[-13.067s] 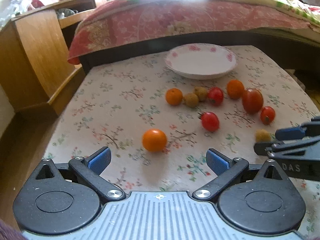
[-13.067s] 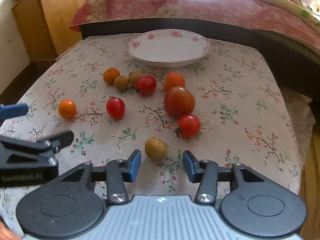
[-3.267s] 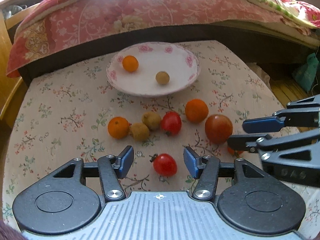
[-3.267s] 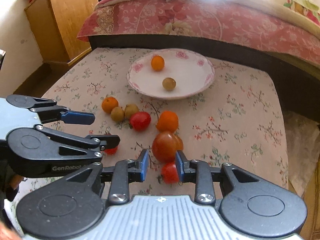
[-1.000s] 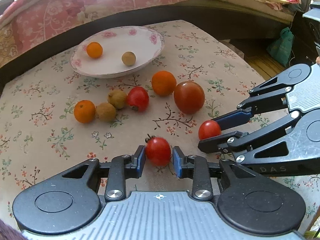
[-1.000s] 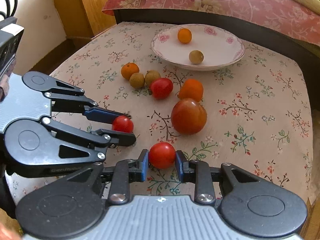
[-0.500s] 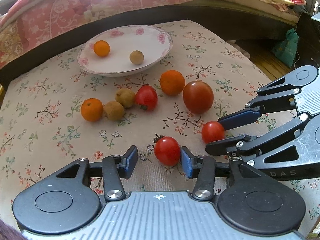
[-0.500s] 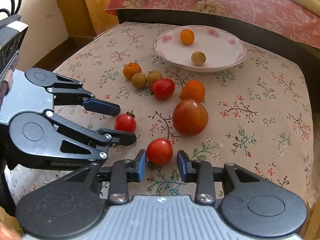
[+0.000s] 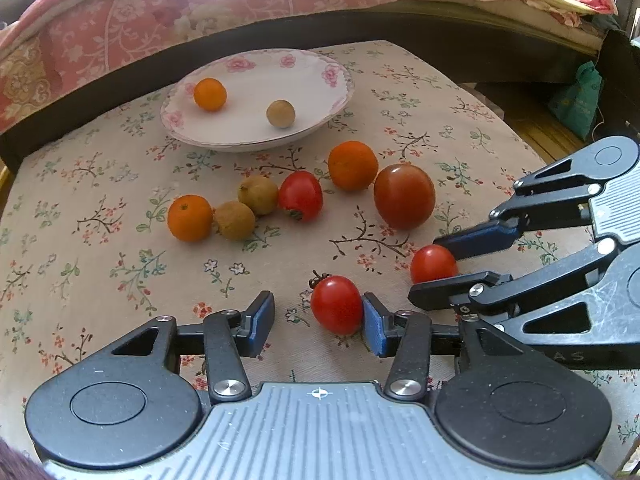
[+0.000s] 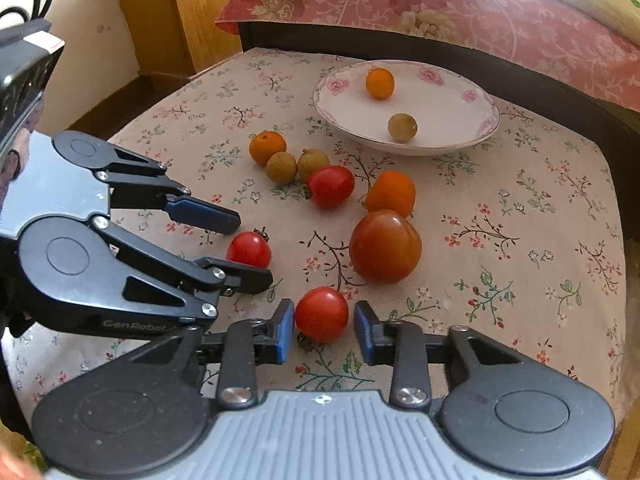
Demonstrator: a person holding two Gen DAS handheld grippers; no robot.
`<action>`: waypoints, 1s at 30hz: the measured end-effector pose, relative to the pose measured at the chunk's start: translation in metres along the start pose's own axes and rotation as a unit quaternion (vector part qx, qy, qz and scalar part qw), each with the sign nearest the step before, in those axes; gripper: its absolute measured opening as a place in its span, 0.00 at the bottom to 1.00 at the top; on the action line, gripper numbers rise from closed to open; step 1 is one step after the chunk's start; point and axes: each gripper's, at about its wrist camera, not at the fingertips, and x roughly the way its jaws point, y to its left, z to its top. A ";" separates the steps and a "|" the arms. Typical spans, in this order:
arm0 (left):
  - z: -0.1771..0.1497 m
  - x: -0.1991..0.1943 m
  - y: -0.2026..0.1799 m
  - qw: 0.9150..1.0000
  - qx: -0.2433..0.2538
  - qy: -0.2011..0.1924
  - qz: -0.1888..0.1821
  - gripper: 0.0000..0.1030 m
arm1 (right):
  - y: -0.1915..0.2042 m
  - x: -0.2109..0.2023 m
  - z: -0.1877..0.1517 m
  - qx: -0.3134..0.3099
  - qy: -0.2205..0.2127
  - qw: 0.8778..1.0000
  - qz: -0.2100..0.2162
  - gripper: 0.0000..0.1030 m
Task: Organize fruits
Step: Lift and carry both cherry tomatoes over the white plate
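Note:
My left gripper [image 9: 318, 322] is open around a small red tomato [image 9: 337, 305] that rests on the floral cloth, against the right finger. My right gripper [image 10: 325, 330] is open around another small red tomato [image 10: 321, 314], also on the cloth. Each gripper shows in the other's view: the right gripper in the left wrist view [image 9: 452, 264] and the left gripper in the right wrist view [image 10: 244, 248]. The white floral plate [image 9: 320, 120] at the back holds a small orange [image 9: 210, 94] and a brown longan [image 9: 281, 113].
Between grippers and plate lie a big dark tomato [image 9: 404, 196], an orange [image 9: 353, 165], a red tomato [image 9: 301, 195], two longans [image 9: 258, 195] and a small orange [image 9: 190, 218]. A bed [image 9: 200, 4] runs behind; a wooden cabinet [image 10: 180, 12] stands at the left.
Both grippers have opened wider and let go of their tomatoes, which now rest on the cloth. A second ago each was shut on its tomato.

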 end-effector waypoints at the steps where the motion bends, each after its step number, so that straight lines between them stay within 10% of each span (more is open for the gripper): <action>1: 0.000 0.000 0.000 1.000 0.000 0.000 0.000 0.54 | 0.000 0.000 -0.001 -0.001 0.002 1.000 0.000 0.31; 30: -0.002 -0.003 -0.007 1.000 -0.004 -0.010 -0.007 0.33 | -0.004 -0.001 0.000 0.004 0.006 1.000 -0.007 0.31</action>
